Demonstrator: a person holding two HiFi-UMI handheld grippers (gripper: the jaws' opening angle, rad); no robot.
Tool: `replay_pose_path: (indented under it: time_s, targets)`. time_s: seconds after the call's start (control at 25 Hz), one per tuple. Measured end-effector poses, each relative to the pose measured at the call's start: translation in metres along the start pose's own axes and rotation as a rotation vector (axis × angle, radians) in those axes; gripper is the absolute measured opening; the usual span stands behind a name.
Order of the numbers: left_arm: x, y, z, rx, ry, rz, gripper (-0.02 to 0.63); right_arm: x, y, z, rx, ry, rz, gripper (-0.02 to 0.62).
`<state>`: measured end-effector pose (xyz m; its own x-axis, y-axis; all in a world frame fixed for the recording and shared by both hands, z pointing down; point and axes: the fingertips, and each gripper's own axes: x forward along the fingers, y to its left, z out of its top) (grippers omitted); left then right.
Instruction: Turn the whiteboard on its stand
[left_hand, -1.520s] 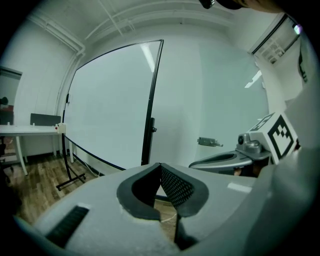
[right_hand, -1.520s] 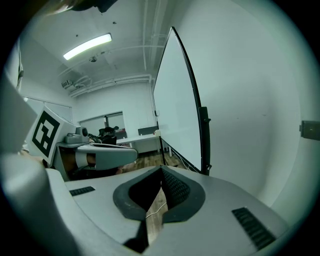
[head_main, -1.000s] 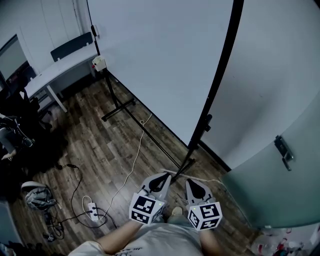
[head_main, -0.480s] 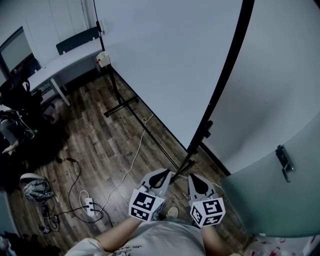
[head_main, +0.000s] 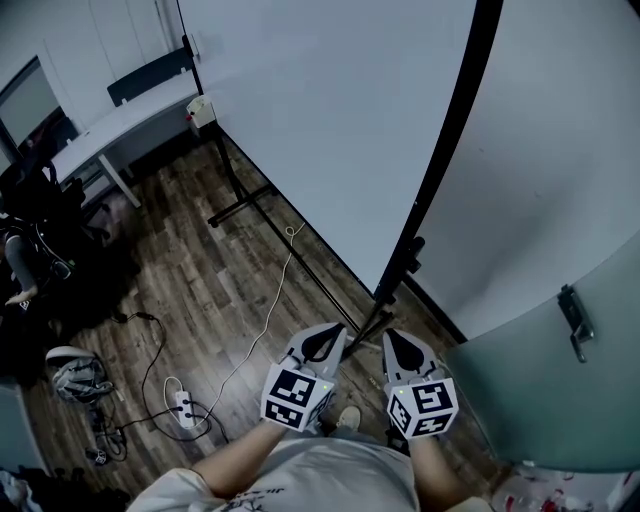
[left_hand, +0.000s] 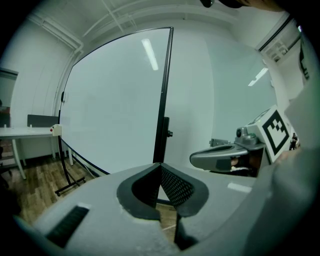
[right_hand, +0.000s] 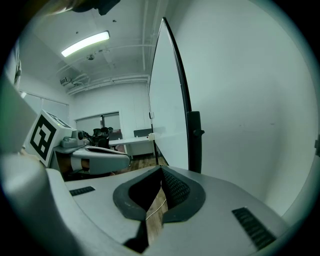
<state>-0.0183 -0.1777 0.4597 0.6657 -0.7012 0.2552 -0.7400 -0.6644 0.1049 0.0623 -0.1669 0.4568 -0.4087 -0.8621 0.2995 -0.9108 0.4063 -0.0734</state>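
The whiteboard (head_main: 320, 120) is a large white panel in a black frame, standing upright on a wheeled stand. Its near side post (head_main: 445, 170) carries a clamp knob (head_main: 412, 250) and runs down to the stand's foot (head_main: 372, 325). My left gripper (head_main: 325, 340) and right gripper (head_main: 397, 345) are held side by side low in the head view, just short of that foot. Both are shut with nothing between the jaws. In the left gripper view my left gripper (left_hand: 160, 167) points at the post (left_hand: 162, 125). In the right gripper view my right gripper (right_hand: 161, 170) points at the post (right_hand: 193, 140).
A white desk (head_main: 120, 120) stands at the far left behind the board's other leg (head_main: 240, 205). A cable (head_main: 265, 320), a power strip (head_main: 183, 405) and a bag (head_main: 75, 375) lie on the wood floor. A frosted door with a handle (head_main: 575, 315) is at the right.
Both grippers have edged a little forward toward the stand's foot, still shut. The whiteboard has not turned.
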Motion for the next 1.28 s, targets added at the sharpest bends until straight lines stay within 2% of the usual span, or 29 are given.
replay_pose_path:
  time_s: [0.44,0.52,0.68,0.96,1.28]
  targets:
    - [0.03,0.019,0.012,0.007,-0.004,0.005,0.011,0.041,-0.041,0.015,-0.008,-0.017,-0.037,0.014]
    - [0.035,0.02,0.013,0.009,-0.003,0.005,0.011,0.047,-0.05,0.016,-0.005,-0.019,-0.046,0.077]
    - [0.041,0.021,0.01,0.004,0.005,0.007,0.011,0.062,-0.065,0.018,-0.009,-0.018,-0.07,0.144]
    - [0.052,0.027,0.008,-0.008,0.014,0.011,0.011,0.089,-0.084,0.02,-0.003,-0.014,-0.072,0.181]
    - [0.056,0.035,0.004,-0.034,0.025,0.024,0.011,0.118,-0.091,0.024,0.008,-0.005,-0.043,0.186]
